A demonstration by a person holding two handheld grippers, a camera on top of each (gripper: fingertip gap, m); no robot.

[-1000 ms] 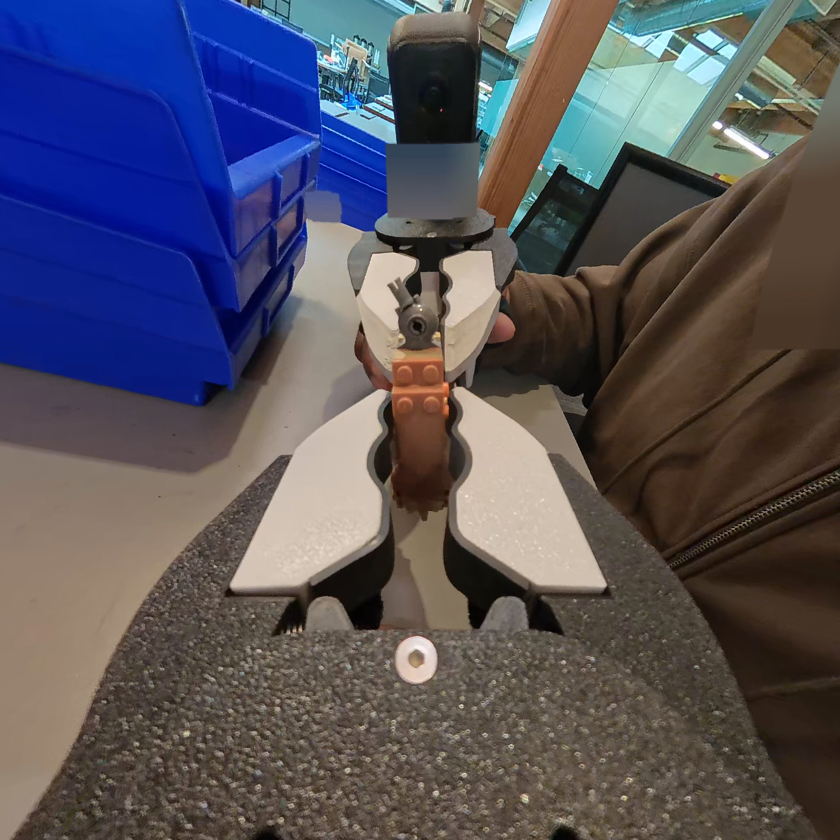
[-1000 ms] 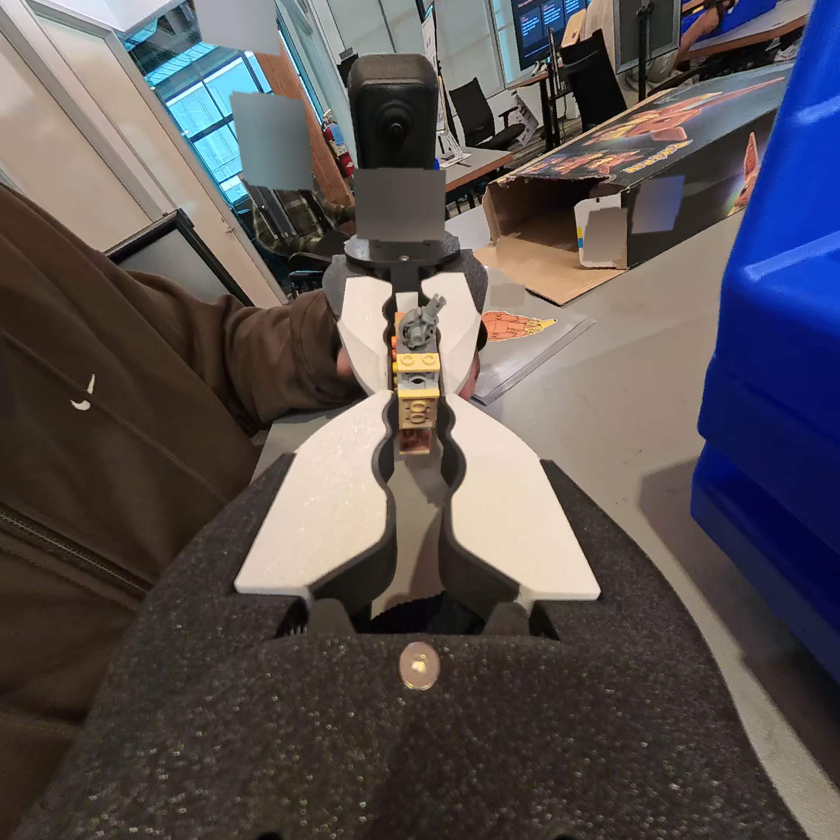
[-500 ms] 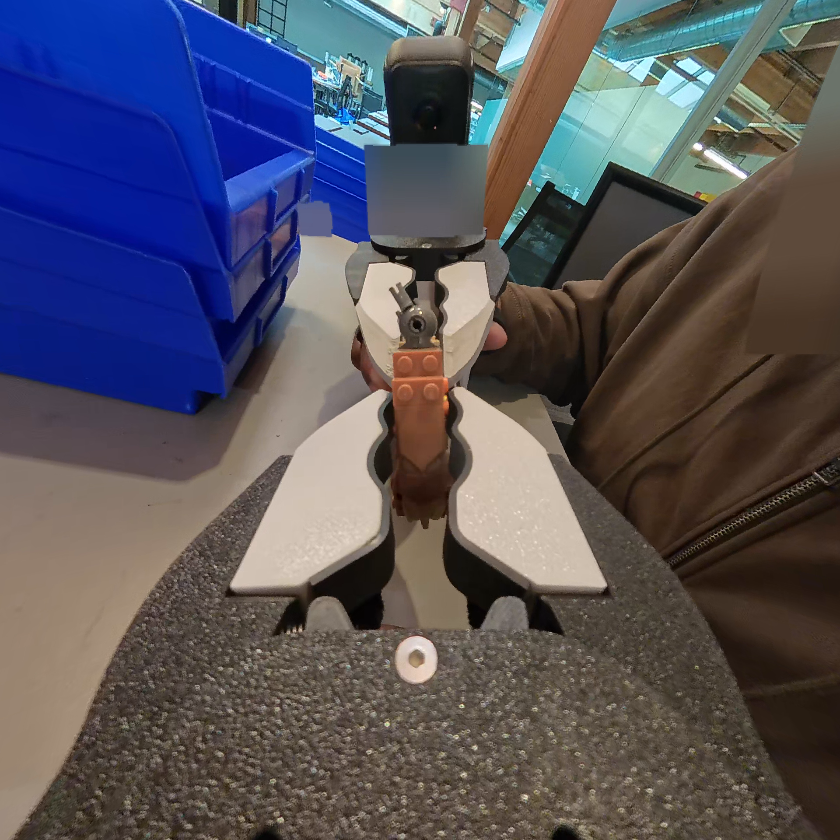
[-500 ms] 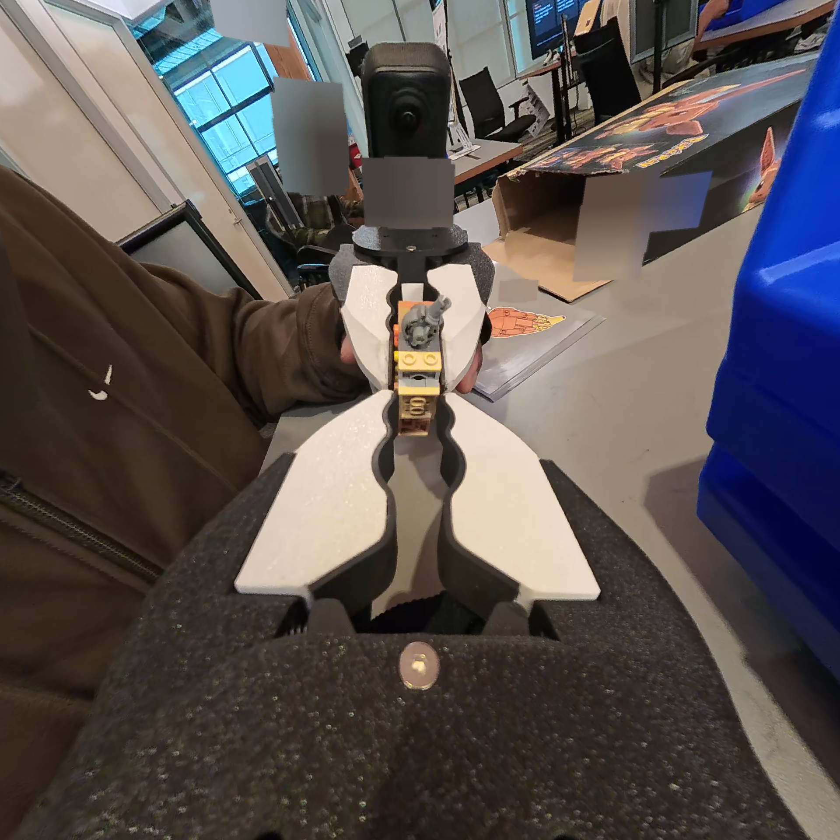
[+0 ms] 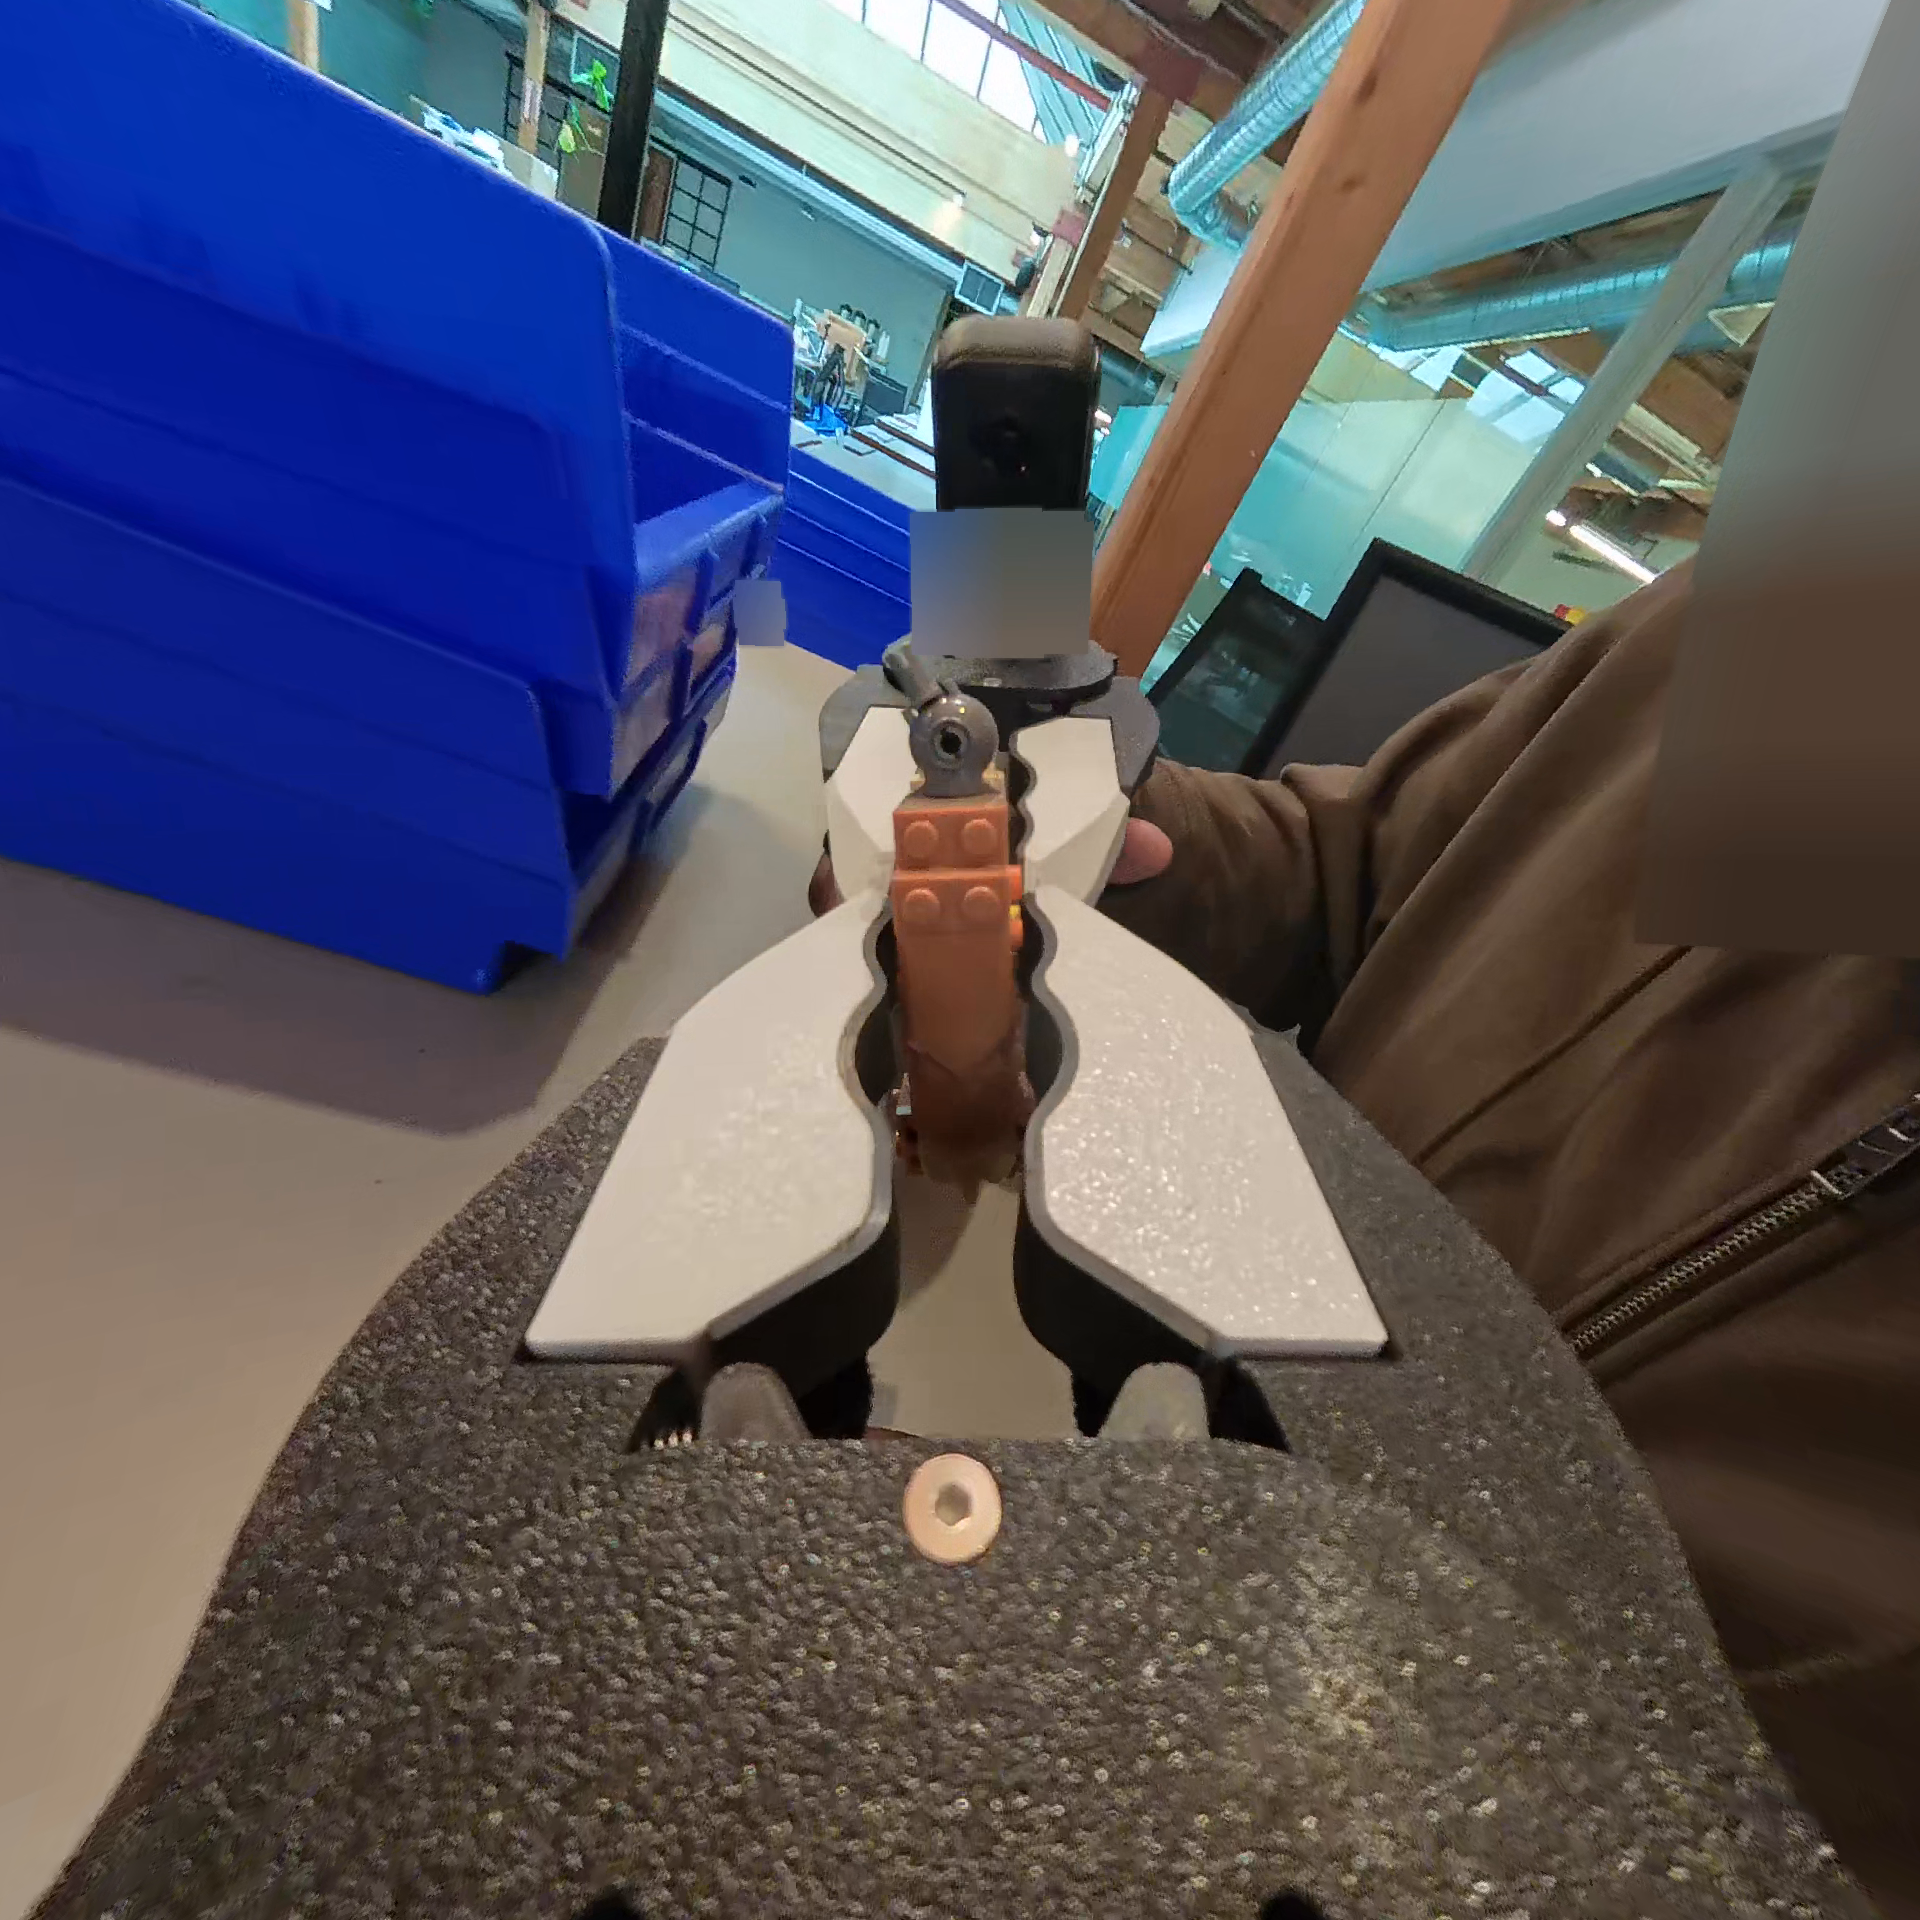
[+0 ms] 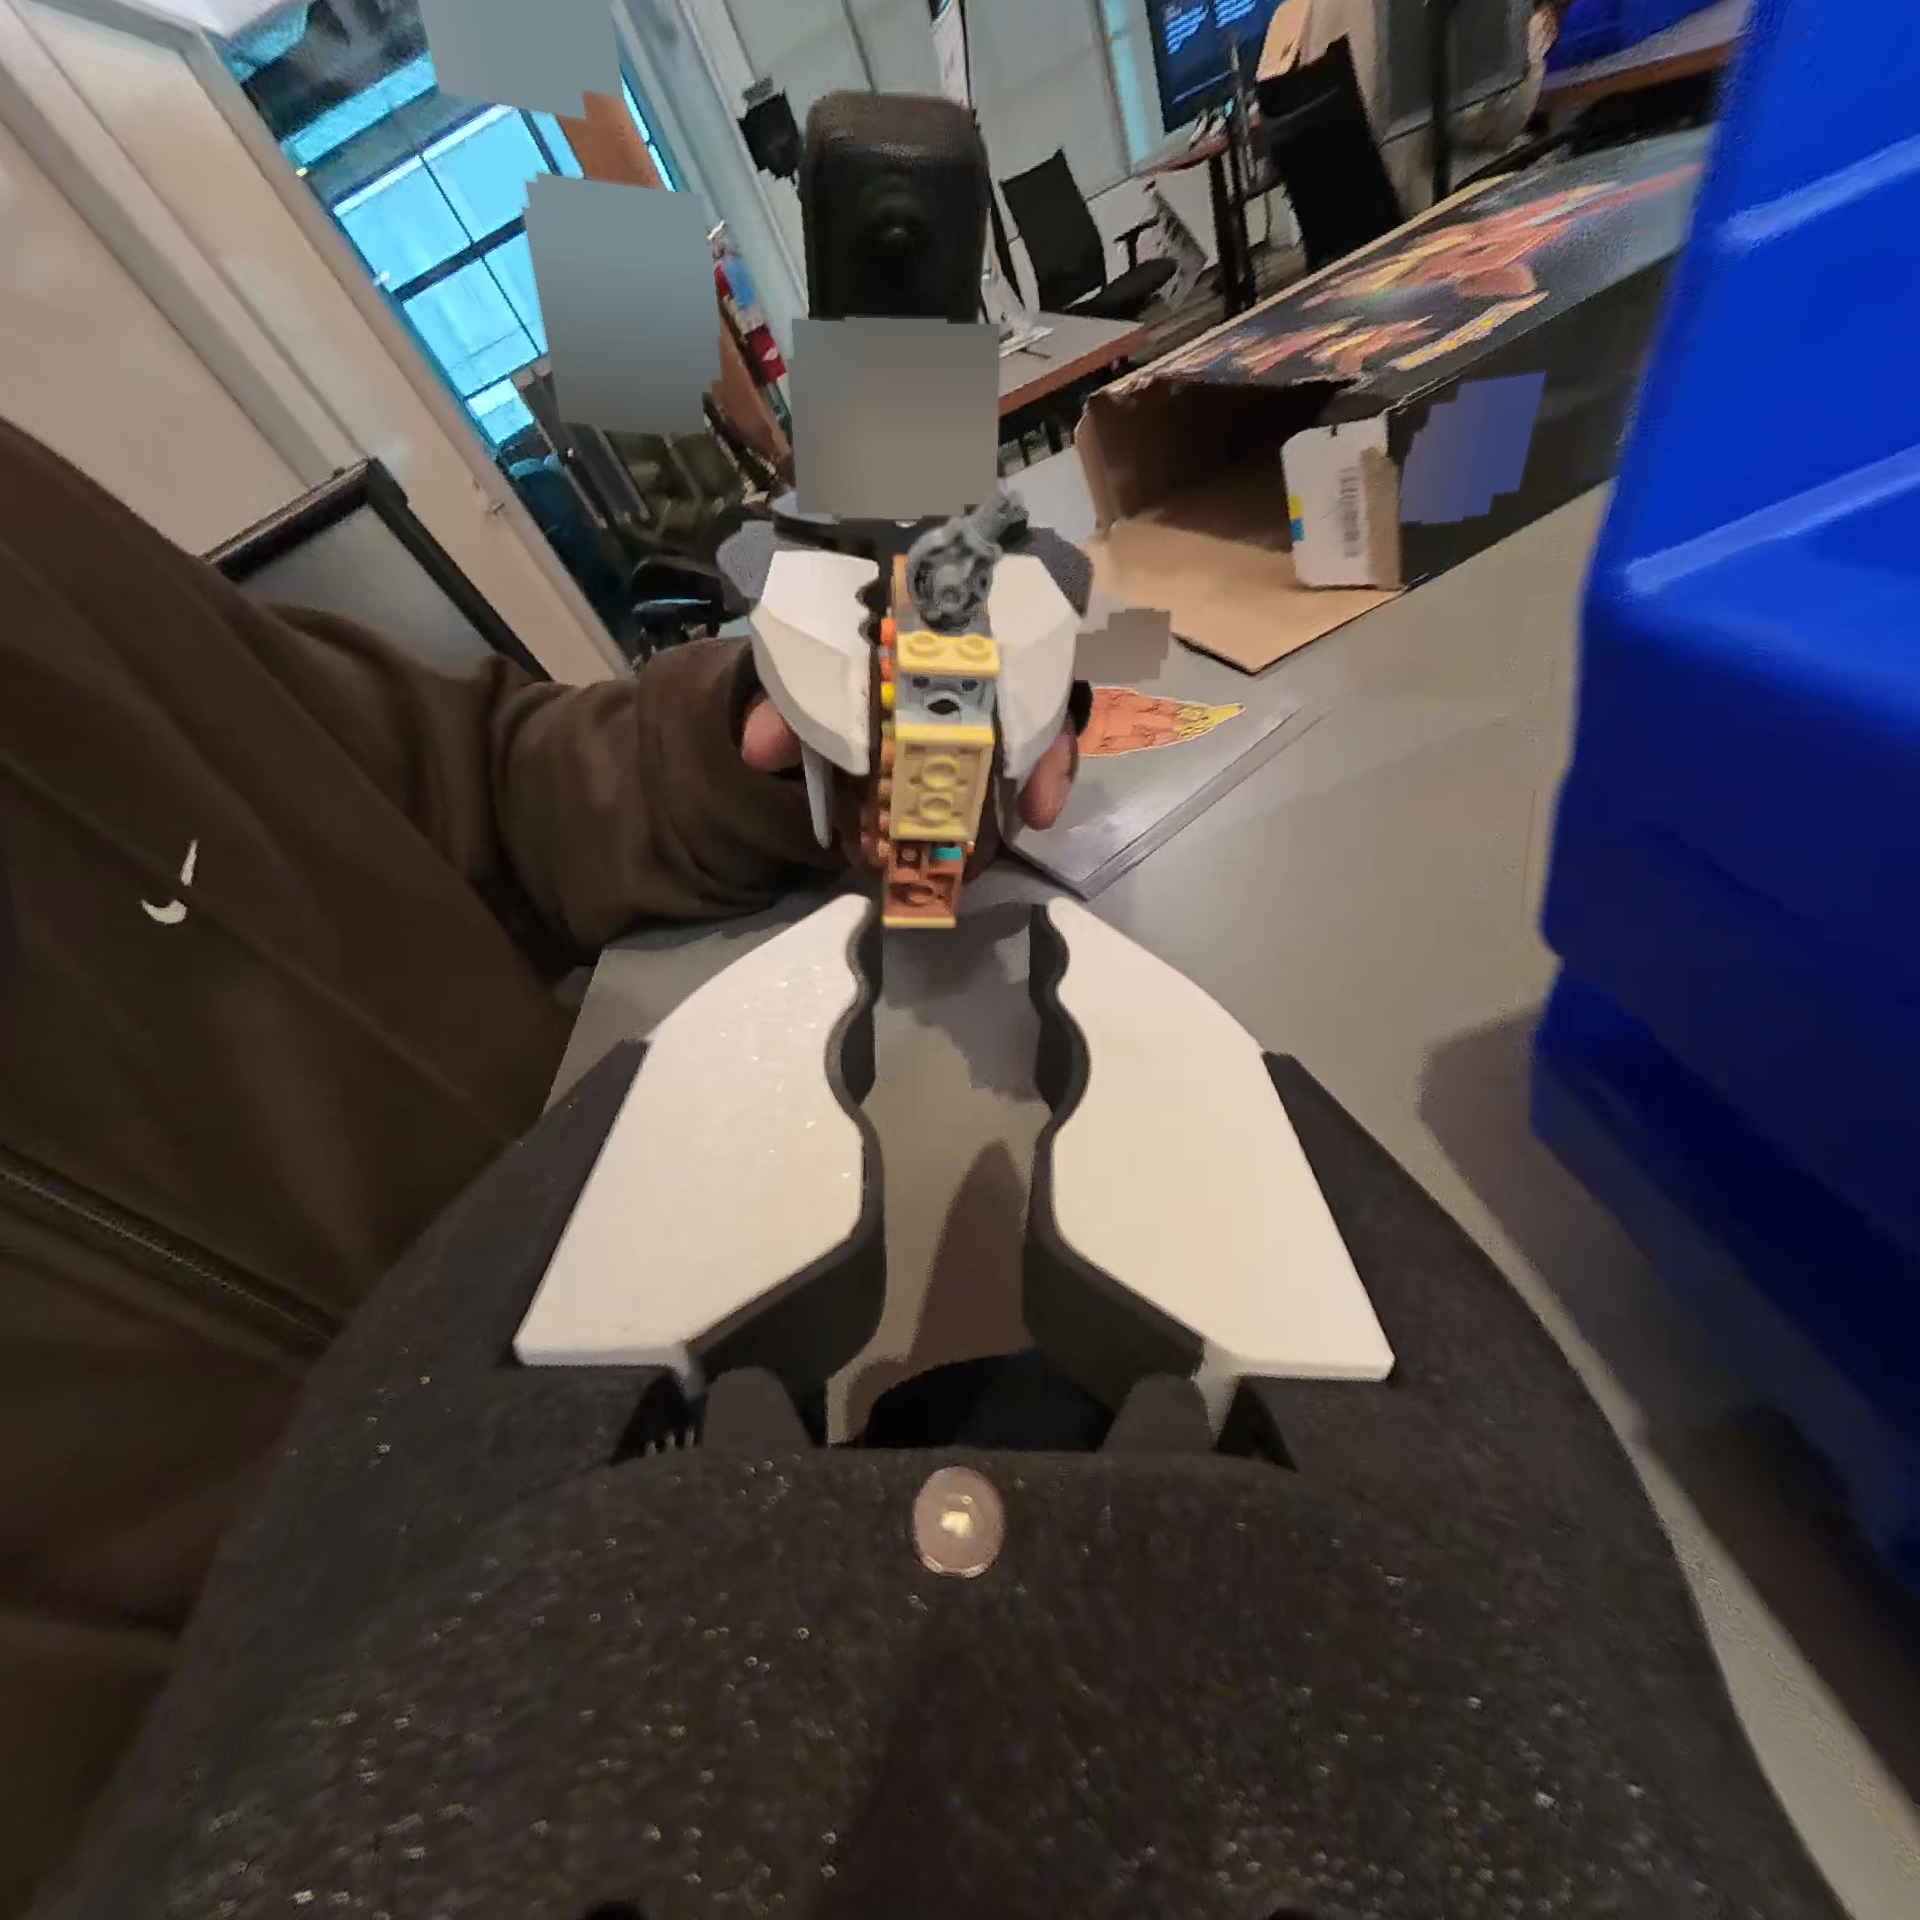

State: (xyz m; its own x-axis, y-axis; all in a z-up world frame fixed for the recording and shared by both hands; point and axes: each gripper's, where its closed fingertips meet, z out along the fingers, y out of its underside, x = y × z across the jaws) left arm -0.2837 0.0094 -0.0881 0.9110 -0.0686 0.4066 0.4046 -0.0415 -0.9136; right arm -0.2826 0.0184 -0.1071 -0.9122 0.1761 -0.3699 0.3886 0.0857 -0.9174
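Note:
My left gripper is shut on a small brick assembly with orange-brown bricks and a grey ball-joint piece at its far end. It holds the assembly in the air above the grey table. In the right wrist view the same assembly shows tan and yellow bricks, clamped between the left gripper's white fingers. My right gripper is open and empty. Its fingertips stand just short of the assembly's near end. The right gripper also shows in the left wrist view, behind the assembly.
Stacked blue bins stand on the table and fill the right edge of the right wrist view. An open cardboard box and a flat booklet lie farther back. A person's brown sleeve is close by.
My right gripper opened, let go of the brick assembly and drew back from it. The assembly stayed in my left gripper. Both views tilted upward a little.

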